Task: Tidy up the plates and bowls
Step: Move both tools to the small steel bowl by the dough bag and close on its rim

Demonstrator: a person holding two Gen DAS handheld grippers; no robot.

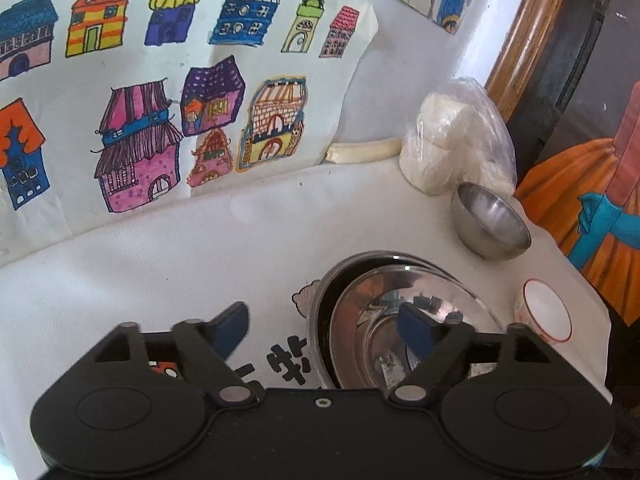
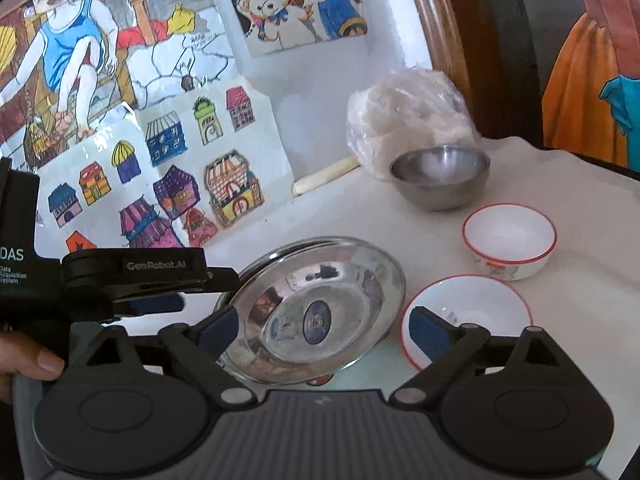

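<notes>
Steel plates [image 2: 316, 312] — two nested, shiny one on top — rest on the white-covered counter [image 1: 180, 248]. Left gripper [image 1: 324, 330] spread wide, released; its right finger over the plate rim, nothing clamped. Right gripper [image 2: 324, 330] likewise released, straddling the plates. Steel bowl [image 2: 440, 178] near the wall; two red-rimmed white bowls [image 2: 510, 246] just right of the plates.

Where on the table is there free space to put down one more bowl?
Free cloth lies left of the stacked steel plates, toward the house drawings. The right side is crowded: steel bowl, two white bowls and the plastic bag sit close together.
</notes>
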